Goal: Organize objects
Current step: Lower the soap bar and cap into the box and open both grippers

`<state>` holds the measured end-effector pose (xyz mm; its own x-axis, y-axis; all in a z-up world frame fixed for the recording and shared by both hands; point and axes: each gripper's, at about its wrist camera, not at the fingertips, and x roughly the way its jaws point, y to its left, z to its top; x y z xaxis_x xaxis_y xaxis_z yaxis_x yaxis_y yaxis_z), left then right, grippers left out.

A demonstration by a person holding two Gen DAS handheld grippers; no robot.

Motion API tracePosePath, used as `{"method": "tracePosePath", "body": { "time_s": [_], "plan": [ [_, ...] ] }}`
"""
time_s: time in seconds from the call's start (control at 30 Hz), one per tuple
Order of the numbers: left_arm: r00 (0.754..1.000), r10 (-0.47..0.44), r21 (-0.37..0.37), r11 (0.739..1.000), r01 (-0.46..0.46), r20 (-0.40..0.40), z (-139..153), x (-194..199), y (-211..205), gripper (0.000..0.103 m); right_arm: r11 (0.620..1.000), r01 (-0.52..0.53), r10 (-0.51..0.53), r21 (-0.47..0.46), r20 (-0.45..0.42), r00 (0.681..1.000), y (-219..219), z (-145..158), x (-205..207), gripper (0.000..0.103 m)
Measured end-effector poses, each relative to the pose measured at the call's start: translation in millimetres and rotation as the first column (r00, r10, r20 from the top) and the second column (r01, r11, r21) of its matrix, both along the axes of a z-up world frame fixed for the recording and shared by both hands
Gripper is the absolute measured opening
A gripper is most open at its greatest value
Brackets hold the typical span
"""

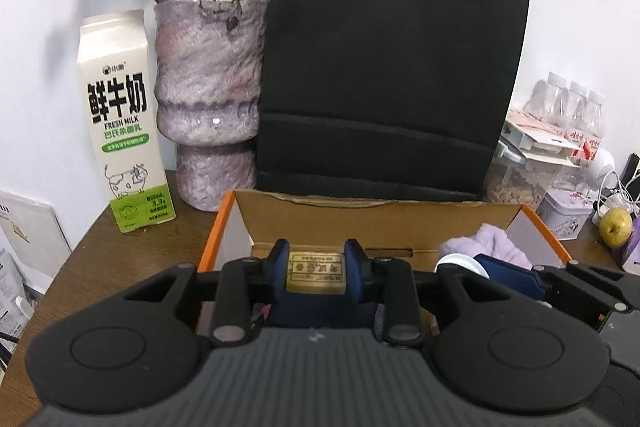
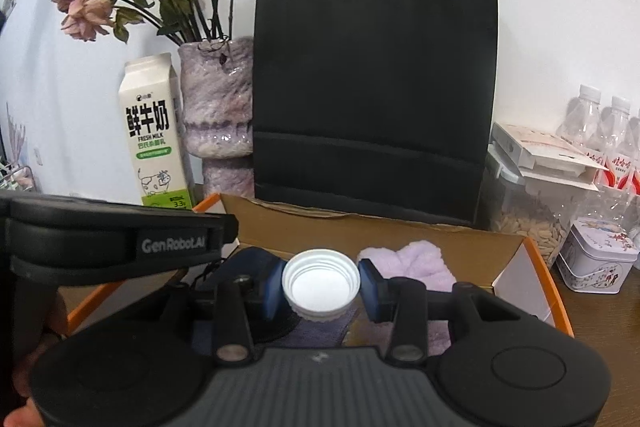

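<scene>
An open cardboard box (image 1: 372,217) with orange edges stands in front of me on the wooden table. My left gripper (image 1: 317,268) is shut on a small tan block with printed characters (image 1: 316,273), held over the box's left part. My right gripper (image 2: 322,285) is shut on a white screw cap (image 2: 321,283), its hollow side facing the camera, above the same box (image 2: 400,231). In the left wrist view the cap (image 1: 460,263) and the right gripper's blue finger (image 1: 508,275) show at the right. A lilac fluffy cloth (image 2: 412,263) lies inside the box.
Behind the box stands a black paper bag (image 1: 392,67), with a mottled purple vase of dried roses (image 1: 208,99) and a milk carton (image 1: 124,123) to its left. At the right are water bottles (image 2: 608,139), a seed jar (image 2: 528,211), a small tin (image 2: 600,259) and a yellow fruit (image 1: 616,227).
</scene>
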<state>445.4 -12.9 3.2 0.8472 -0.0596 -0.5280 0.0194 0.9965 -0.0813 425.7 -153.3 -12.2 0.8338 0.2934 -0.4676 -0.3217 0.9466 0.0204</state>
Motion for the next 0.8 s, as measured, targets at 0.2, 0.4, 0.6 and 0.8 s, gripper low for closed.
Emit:
{"method": "tracePosePath", "body": {
  "time_s": [0.2,0.4,0.6,0.8],
  "plan": [
    [1.000,-0.012,0.009,1.000,0.012,-0.008,-1.8,-1.3,-2.8,0.033,1.000,0.004,-0.004,-0.019,-0.005,1.000,0.7,-0.4,-1.3,0.039],
    [1.000,0.002,0.024,1.000,-0.002,0.021,0.8,-4.9,-3.2,0.101,0.999,0.003,-0.003,-0.034,-0.001,1.000,3.4,-0.5,-6.2,0.079],
    [1.000,0.012,0.011,1.000,-0.012,0.027,2.3,-5.7,-1.1,0.103,0.999,0.025,-0.025,-0.037,0.011,1.000,3.4,0.1,-8.9,0.103],
    [0.999,0.033,-0.001,0.999,-0.033,0.024,1.4,-5.1,3.6,0.103,0.999,0.040,-0.039,-0.029,0.004,0.999,0.7,-0.1,-7.0,0.103]
  ]
}}
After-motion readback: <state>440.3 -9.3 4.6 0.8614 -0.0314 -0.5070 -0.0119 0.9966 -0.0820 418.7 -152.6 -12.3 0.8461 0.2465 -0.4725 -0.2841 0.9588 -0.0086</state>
